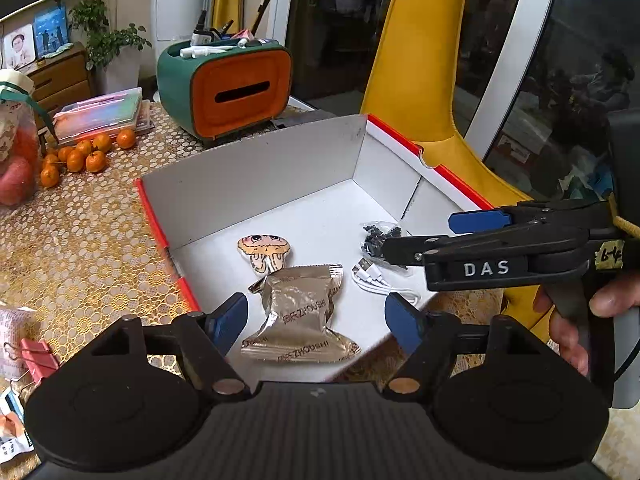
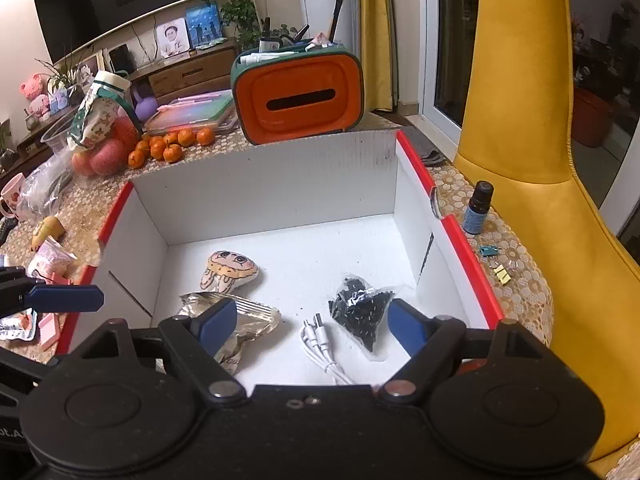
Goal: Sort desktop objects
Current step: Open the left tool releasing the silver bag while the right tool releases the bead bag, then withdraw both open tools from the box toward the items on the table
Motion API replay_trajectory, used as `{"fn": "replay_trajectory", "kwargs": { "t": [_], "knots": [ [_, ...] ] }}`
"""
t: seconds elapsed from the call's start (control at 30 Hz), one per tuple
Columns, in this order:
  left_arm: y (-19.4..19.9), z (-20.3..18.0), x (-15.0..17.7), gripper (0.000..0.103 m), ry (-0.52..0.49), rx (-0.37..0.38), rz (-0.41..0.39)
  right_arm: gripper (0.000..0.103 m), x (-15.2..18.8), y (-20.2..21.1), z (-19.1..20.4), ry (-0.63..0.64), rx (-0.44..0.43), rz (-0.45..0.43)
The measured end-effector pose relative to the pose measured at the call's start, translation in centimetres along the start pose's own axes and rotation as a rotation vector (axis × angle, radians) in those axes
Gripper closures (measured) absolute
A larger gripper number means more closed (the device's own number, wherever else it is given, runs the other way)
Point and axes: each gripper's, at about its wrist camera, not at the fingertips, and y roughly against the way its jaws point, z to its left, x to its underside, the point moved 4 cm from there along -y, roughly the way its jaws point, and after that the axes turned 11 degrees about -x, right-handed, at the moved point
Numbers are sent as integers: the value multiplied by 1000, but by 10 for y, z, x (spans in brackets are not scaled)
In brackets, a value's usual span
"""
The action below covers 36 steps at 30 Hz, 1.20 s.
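— Nearest to us in the left wrist view, our left gripper (image 1: 316, 320) stands spread, its blue pads either side of the tan snack packet (image 1: 298, 316) but pinching nothing; the packet lies flat on the floor of the white box (image 1: 248, 184).

— And in the right wrist view, our right gripper (image 2: 308, 320) is spread too and empty, above the white cable (image 2: 320, 340) and the bag of black bits (image 2: 362, 312).

— So both loads look to be down. We should lift straight up, clear of the red rim, before swinging out for what is left.

— Left to right then: the pink clip (image 1: 38, 358) at lower left of the left view, later the small bottle (image 2: 478, 208) at right of the right view.

— What can't we make out?

— The cable's far end runs under our own gripper body. The packets at the lower left edge are cut off. The tiny clips right of the box are too small to count.

— The mushroom-faced toy (image 2: 228, 272)?

— Plain to see, mid-box, just beside the packet.
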Motion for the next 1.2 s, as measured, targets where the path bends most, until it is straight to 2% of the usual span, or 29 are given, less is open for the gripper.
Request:
{"fn": "replay_trajectory", "kwargs": {
  "t": [0.03,0.37,0.53,0.67,0.83,1.2],
  "knots": [
    [3,2,2,22,3,1,-4,19,0,2,2,0,-1,-5],
    [35,21,19,16,35,11,-34,15,4,23,29,26,-13,-44],
    [56,37,30,5,64,12,-54,11,5,37,53,65,-32,-73],
    [72,54,43,4,82,14,-61,8,8,45,73,79,-61,-86],
    [91,80,63,3,106,-37,-67,8,16,51,100,99,-100,-94],
    [128,138,102,3,200,-76,-112,6,39,42,168,177,-167,-52]
  ]
}}
